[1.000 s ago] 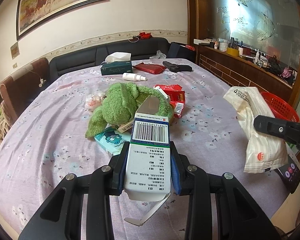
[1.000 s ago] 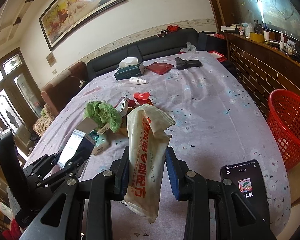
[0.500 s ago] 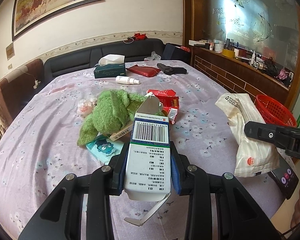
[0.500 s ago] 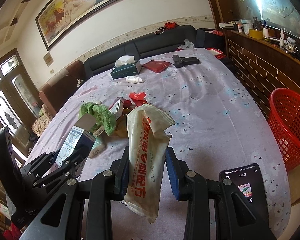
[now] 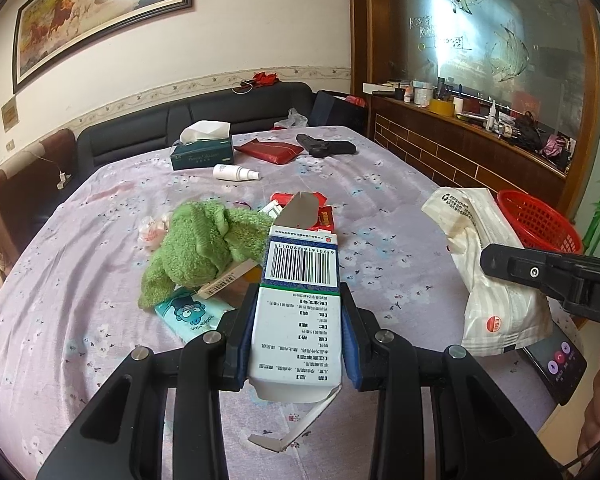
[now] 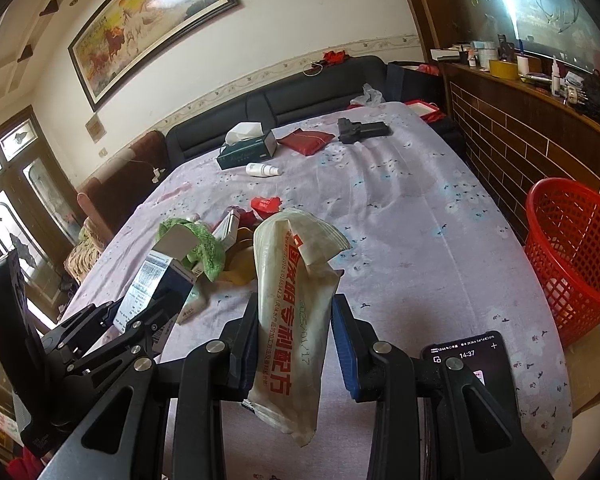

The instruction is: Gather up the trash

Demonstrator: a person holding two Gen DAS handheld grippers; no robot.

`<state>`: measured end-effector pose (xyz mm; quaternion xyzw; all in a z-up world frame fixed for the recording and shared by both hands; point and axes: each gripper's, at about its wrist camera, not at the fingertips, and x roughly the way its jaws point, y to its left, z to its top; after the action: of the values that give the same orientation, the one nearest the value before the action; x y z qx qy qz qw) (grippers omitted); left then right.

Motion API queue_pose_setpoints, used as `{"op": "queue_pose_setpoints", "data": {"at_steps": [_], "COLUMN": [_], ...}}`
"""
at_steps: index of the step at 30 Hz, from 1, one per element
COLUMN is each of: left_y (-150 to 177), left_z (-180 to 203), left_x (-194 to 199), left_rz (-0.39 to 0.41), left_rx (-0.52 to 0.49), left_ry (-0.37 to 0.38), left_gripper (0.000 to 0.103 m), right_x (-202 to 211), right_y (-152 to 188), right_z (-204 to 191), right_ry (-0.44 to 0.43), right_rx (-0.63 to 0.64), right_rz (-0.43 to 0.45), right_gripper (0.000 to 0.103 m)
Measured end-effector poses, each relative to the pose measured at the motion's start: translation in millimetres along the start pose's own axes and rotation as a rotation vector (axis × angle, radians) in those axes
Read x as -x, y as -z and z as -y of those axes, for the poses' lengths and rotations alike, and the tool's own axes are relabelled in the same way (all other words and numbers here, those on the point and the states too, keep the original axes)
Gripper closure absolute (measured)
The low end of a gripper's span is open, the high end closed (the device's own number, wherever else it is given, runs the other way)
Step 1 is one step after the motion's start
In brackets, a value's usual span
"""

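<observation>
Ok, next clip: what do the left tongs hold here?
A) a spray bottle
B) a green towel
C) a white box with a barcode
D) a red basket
C: the left tongs are shut on the white box, whose barcode faces the camera, while the green towel lies on the table beyond it.
</observation>
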<state>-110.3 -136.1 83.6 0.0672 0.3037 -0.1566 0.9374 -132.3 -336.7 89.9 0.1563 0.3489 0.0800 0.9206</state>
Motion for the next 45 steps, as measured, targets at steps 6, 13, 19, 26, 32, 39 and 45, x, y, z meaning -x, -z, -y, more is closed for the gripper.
{"op": "queue_pose_setpoints", "data": {"at_steps": [6, 13, 19, 26, 32, 39, 45], "left_y": [0.0, -3.2, -7.3, -11.4, -14.4, -15.7, -22.8], "left_z": [1.9, 3.6, 5.0, 8.7, 12.9, 18.1, 26.4], "left_x": [-1.1, -2.6, -5.0, -4.5, -6.6, -6.4, -5.7], "left_rz": [0.000, 0.003, 0.001, 0.004, -0.001, -0.004, -0.009], "left_rx": [-0.003, -0.007, -0.014, -0.024, -0.028, -0.042, -0.045], "left_ry": [0.001, 0.005, 0.006, 0.009, 0.014, 0.019, 0.058], "left_gripper": [0.069, 0.069, 0.069, 0.069, 0.069, 0.069, 0.069], "right_x": [-0.1, 1.5, 2.1, 5.8, 9.3, 12.3, 23.0], "right_y": [-0.9, -3.6, -5.4, -6.7, -7.1, -8.1, -8.2], "right_z": [1.1, 3.4, 4.7, 6.3, 12.0, 17.1, 23.4], "right_ry": [-0.007, -0.007, -0.010, -0.015, -0.020, -0.021, -0.018], "right_rx": [-0.001, -0.003, -0.006, -0.011, -0.019, -0.032, -0.047], "right_rz": [-0.001, 0.004, 0.006, 0.010, 0.016, 0.024, 0.048], "right_gripper": [0.067, 0.067, 0.067, 0.067, 0.067, 0.067, 0.067]}}
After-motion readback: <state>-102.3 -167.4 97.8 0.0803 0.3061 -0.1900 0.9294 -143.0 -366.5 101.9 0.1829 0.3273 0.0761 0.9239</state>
